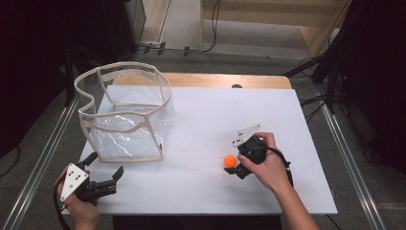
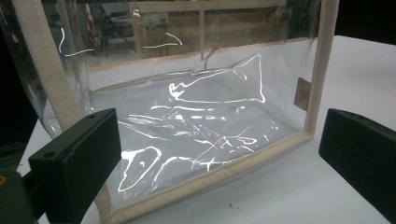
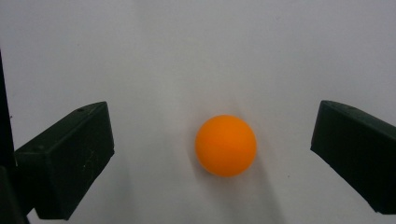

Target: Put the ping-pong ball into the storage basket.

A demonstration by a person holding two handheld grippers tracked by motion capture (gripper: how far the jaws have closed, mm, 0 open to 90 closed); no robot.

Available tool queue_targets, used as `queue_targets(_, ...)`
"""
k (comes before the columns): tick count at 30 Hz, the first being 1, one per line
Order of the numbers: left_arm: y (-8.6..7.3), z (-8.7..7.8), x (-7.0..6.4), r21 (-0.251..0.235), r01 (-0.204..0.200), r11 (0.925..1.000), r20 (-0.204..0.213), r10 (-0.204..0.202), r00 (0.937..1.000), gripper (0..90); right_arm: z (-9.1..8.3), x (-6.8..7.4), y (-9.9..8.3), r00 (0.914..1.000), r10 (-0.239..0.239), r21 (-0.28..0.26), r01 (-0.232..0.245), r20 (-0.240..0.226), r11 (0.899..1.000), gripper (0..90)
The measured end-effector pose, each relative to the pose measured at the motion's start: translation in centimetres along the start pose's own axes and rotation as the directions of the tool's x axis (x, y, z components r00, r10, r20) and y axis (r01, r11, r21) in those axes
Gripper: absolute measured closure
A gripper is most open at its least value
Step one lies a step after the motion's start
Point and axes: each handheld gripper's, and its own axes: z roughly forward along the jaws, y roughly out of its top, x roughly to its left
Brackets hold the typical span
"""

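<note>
A small orange ball (image 1: 231, 160) (image 3: 226, 145) lies on the white table top (image 1: 206, 129). My right gripper (image 1: 234, 165) (image 3: 212, 161) hangs just over it, open, with the ball between the two jaws and touching neither. A clear plastic bag with cream fabric edging (image 1: 125, 111) (image 2: 196, 116) stands open at the table's left. My left gripper (image 1: 112, 178) (image 2: 219, 158) is low at the front left corner, open and empty, its jaws facing the bag's near wall.
A wooden strip (image 1: 225, 80) runs along the table's far edge. Metal rails (image 1: 38, 158) flank the table on both sides. White surface lies free between the bag and the ball and to the right of my right hand (image 1: 268, 167).
</note>
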Motion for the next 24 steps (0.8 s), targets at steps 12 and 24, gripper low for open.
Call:
queue_targets(12, 0.0, 0.0, 0.0, 0.0, 0.003, 1.0, 0.0, -0.003, 1.0, 0.0, 0.9, -0.2, 0.1, 1.0, 0.006, 0.081, -0.006, 0.0, 0.997, 0.0)
queue_targets(24, 0.0, 0.0, 0.0, -0.001, 0.003, 1.0, 0.0, -0.003, 1.0, 0.0, 2.0, -0.1, -0.1, 0.9998, -0.001, 0.155, -0.003, 0.022, 0.988, 12.4)
